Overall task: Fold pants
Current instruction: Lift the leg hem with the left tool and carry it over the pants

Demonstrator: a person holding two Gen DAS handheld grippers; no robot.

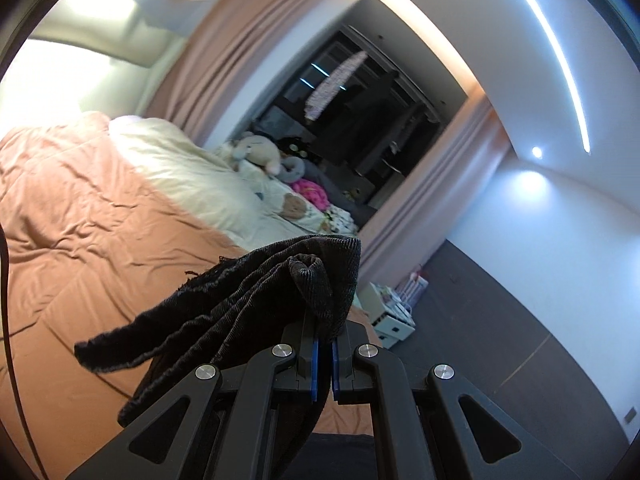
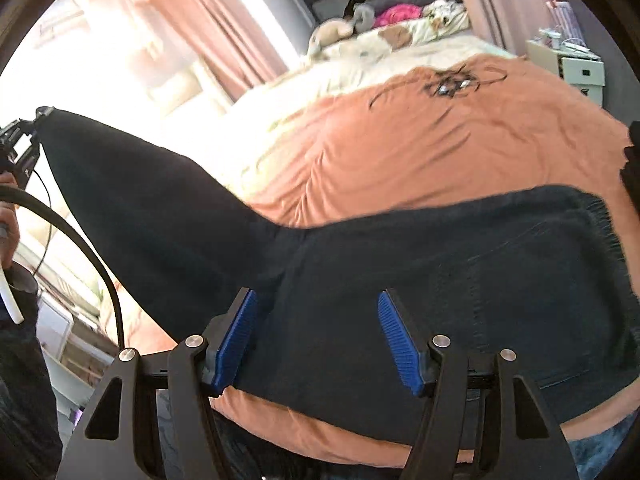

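The black pants (image 2: 440, 280) lie across the orange bedspread (image 2: 420, 148). One leg (image 2: 132, 188) rises in a taut slope to the far left, where my left gripper (image 2: 30, 130) holds its end. In the left wrist view that gripper (image 1: 324, 330) is shut on the bunched, frayed hem (image 1: 280, 280), lifted above the bed. My right gripper (image 2: 316, 300) hovers just over the middle of the pants. It is open, and its blue pads (image 2: 236, 332) stand apart with nothing pinched between them.
Past the orange cover lie a cream blanket (image 1: 192, 168) and stuffed toys (image 1: 260, 152) near pink curtains. A dark tangled item (image 2: 452, 80) rests on the bedspread. A white drawer unit (image 2: 580, 68) stands beside the bed. A person's hand (image 2: 6, 216) and a black cable (image 2: 80, 236) show at left.
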